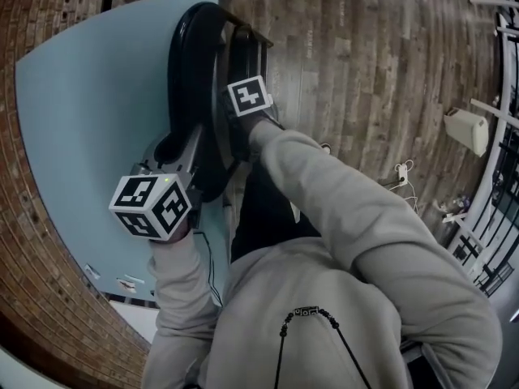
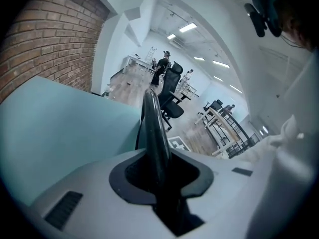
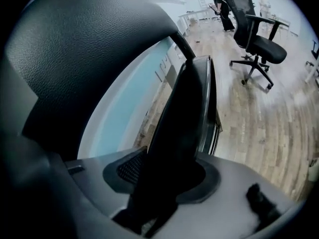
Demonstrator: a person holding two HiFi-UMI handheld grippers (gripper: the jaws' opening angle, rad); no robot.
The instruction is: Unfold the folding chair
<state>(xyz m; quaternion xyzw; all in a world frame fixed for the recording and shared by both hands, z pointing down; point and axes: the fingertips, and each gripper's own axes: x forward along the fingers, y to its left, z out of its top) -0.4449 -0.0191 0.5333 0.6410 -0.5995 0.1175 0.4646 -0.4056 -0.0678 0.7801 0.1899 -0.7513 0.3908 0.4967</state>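
A folded black folding chair (image 1: 203,47) leans against a light blue panel (image 1: 89,120), seen from above in the head view. My left gripper (image 1: 174,151) is shut on the chair's glossy black frame tube (image 2: 153,133), which runs up out of the jaws of the left gripper (image 2: 158,183). My right gripper (image 1: 235,134) sits just right of it. Its jaws are shut on the edge of the folded seat (image 3: 184,118), seen in the right gripper (image 3: 164,183) view. The padded backrest (image 3: 89,49) looms at the upper left there.
Brick wall (image 1: 32,241) lies left of the panel, and wooden floor (image 1: 365,71) to the right. A white box (image 1: 466,130), cables (image 1: 401,177) and a black rack (image 1: 495,217) stand at the far right. A black office chair (image 3: 254,29) stands further off.
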